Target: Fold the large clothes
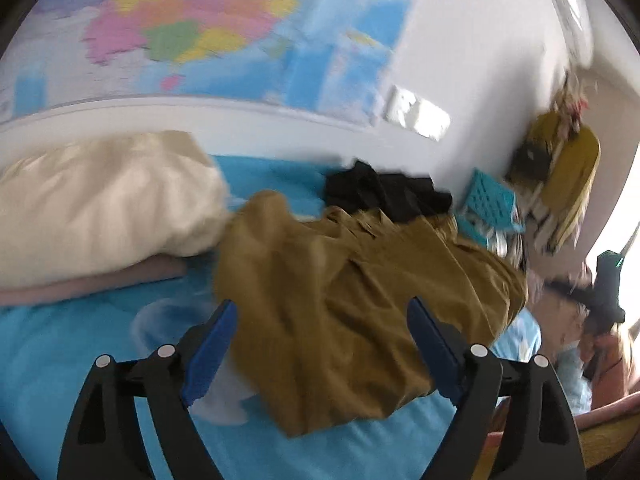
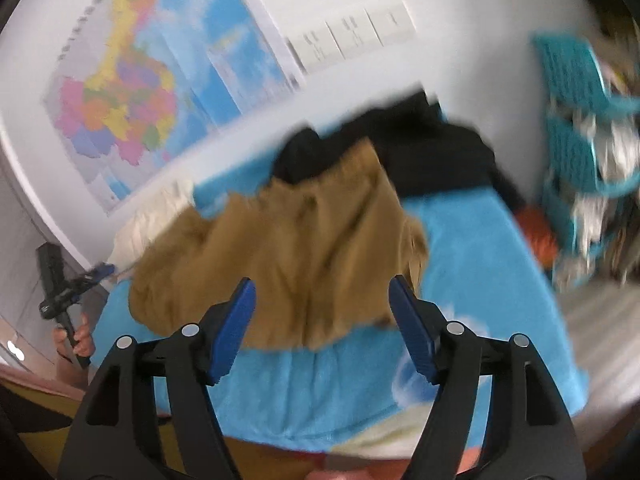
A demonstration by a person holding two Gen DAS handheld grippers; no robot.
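Note:
A crumpled mustard-brown garment (image 1: pixel 352 292) lies in a heap on the blue bed cover (image 1: pixel 80 364); it also shows in the right wrist view (image 2: pixel 296 248). A black garment (image 1: pixel 384 192) lies behind it against the wall, also in the right wrist view (image 2: pixel 420 140). My left gripper (image 1: pixel 322 320) is open and empty, hovering over the near edge of the brown garment. My right gripper (image 2: pixel 322 300) is open and empty above the brown garment's near edge. The left gripper (image 2: pixel 98 270) shows at the far left of the right wrist view, held in a hand.
A cream pillow (image 1: pixel 100 196) on a folded pink cloth (image 1: pixel 92 284) lies at the left. A teal basket (image 2: pixel 576 120) with clutter stands at the bed's right end. A map (image 1: pixel 192 20) hangs on the white wall behind. The bed edge (image 2: pixel 560 360) drops off at the right.

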